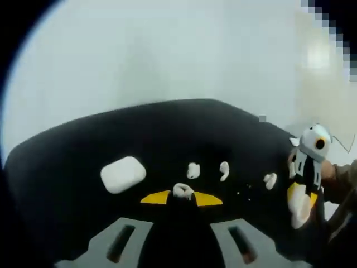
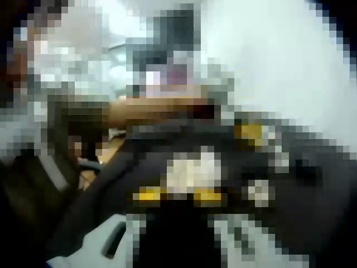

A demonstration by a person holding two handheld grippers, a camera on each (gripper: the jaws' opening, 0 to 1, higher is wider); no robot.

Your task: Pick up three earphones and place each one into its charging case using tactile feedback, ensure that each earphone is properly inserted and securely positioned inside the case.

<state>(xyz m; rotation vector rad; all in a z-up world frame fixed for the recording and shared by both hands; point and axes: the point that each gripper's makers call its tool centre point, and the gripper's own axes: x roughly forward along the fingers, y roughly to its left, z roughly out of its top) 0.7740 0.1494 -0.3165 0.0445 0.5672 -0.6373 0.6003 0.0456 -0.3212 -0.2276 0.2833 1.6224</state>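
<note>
Between the left gripper's (image 1: 182, 196) yellow tips an earphone (image 1: 182, 190) is pinched; the case (image 1: 123, 174) lies closed nearby on the mat (image 1: 67, 162). Small, smooth and slippery, it is best held across its body. The right gripper's (image 2: 178, 195) state cannot be told.

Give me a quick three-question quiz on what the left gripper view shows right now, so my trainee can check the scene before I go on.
1. True or false: in the left gripper view, the charging case lies to the right of the loose earphones on the black mat.
2. What sits between the tips of the left gripper? A) a white earphone B) the charging case C) nothing
3. Fill in: the right gripper comes into the left gripper view from the ___ side.

Key: 1 false, the case lies to their left; 2 A; 3 right.
</note>
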